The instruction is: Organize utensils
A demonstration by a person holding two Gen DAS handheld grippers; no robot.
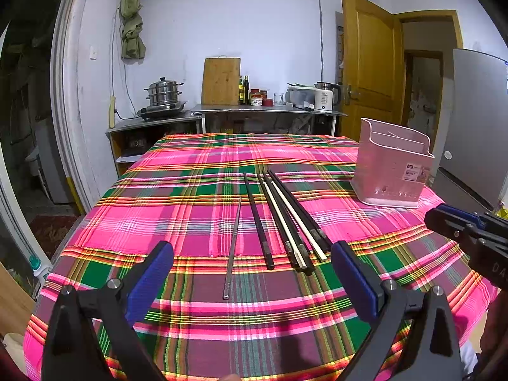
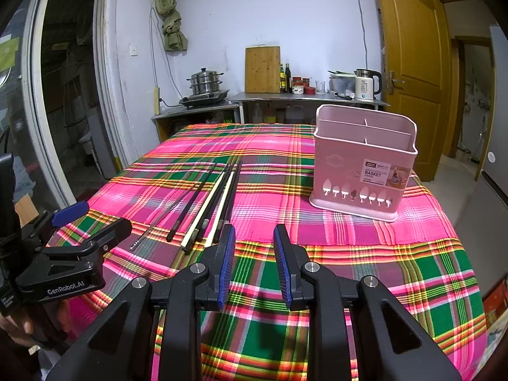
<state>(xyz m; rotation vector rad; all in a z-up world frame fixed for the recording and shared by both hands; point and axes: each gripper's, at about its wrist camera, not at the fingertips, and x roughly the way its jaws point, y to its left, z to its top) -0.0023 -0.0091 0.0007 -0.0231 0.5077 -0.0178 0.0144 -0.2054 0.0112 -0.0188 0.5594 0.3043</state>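
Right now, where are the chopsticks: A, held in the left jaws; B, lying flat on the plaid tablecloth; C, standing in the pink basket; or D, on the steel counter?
B: the chopsticks lie flat on the plaid tablecloth, apart from the pink basket.

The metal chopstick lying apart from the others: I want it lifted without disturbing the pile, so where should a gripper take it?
Grip the metal chopstick near its thicker near end, coming from above with fingers straddling it; it lies flat, with bare cloth either side.
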